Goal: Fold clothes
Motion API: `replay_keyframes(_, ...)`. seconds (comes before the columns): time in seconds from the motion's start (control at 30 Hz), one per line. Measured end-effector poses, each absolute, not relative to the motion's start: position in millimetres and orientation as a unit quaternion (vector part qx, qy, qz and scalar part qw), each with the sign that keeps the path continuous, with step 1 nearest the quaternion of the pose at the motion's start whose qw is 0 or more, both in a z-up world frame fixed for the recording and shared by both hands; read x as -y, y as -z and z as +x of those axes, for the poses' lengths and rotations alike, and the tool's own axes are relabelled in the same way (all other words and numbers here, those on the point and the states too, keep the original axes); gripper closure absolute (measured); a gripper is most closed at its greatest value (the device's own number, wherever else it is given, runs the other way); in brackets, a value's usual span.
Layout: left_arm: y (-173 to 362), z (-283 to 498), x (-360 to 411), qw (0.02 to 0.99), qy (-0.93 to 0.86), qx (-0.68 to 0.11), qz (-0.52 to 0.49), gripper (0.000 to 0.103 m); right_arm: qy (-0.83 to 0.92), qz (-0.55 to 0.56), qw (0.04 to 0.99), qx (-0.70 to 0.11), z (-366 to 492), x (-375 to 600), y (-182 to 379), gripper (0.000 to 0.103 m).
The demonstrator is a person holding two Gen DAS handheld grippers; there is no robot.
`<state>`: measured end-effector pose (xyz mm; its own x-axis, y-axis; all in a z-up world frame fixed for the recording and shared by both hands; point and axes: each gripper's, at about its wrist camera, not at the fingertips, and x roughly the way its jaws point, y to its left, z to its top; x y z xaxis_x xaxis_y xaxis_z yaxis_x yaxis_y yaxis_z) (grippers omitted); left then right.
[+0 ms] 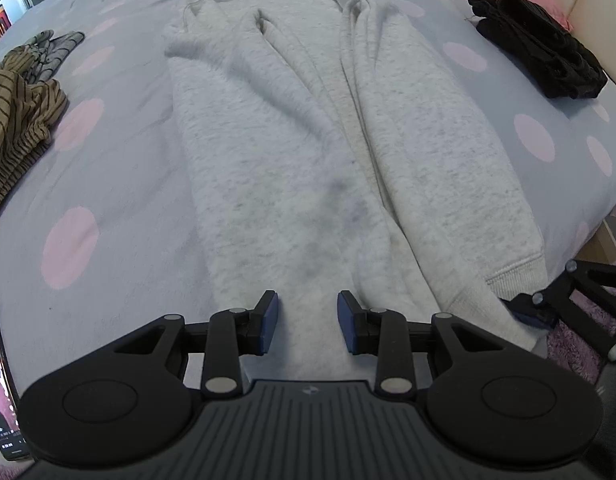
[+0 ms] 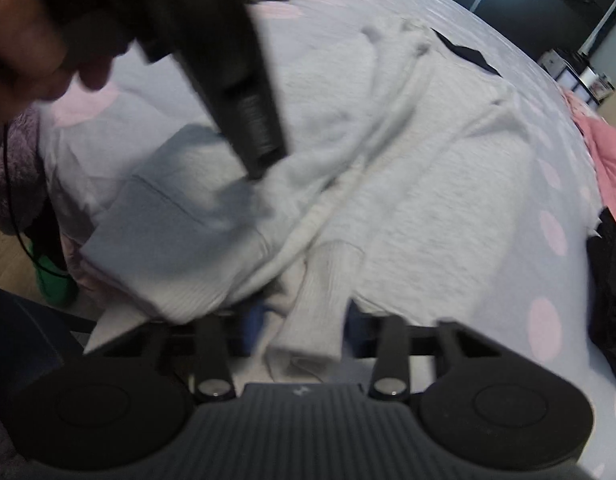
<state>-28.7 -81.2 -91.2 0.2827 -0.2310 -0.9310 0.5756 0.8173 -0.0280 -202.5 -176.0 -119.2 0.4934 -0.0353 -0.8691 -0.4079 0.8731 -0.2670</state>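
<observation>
Left wrist view: the left gripper (image 1: 307,322) hangs spread over the grey sweatshirt (image 1: 308,140) lying on the dotted bedsheet (image 1: 108,168). The right gripper (image 2: 304,328) straddles its ribbed cuff (image 2: 328,280); grip unclear.

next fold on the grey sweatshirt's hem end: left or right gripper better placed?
Probably right. The right gripper already has the ribbed cuff of the grey sweatshirt between its fingers; the left gripper is open, holding nothing.
</observation>
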Motion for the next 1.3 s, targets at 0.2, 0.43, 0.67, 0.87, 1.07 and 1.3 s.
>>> replay_keyframes(0.2, 91.4, -30.0, 83.2, 0.784, 0.259, -0.541, 0.162, 0.073, -0.1, -0.315, 0.796, -0.508, -213.6, 180.9, 110.4, 0.08)
replay_keyframes(0.43, 92.9, -28.1, 86.5, 0.782, 0.263, -0.539, 0.167, 0.073, -0.098, -0.329, 0.779, -0.525, -211.0, 194.1, 124.6, 0.078)
replay_keyframes(0.67, 75.4, -19.5, 80.5, 0.788, 0.29, -0.526, 0.137, 0.073, -0.123, -0.256, 0.808, -0.517, -198.5, 216.8, 92.8, 0.049)
replay_keyframes(0.87, 51.6, 4.6, 78.7, 0.82, 0.285, -0.487, 0.09, 0.065, -0.119, -0.196, 0.857, -0.461, -167.3, 247.2, 43.7, 0.05)
replay_keyframes(1.07, 49.6, 60.8, 78.5, 0.848, 0.25, -0.465, 0.047, 0.067, -0.064, -0.109, 0.897, -0.422, -100.2, 296.2, 40.4, 0.072)
replay_keyframes(1.3, 57.7, 115.6, 85.4, 0.85, 0.249, -0.465, -0.017, 0.065, -0.037, 0.039, 0.908, -0.415, -24.0, 331.7, 60.0, 0.071)
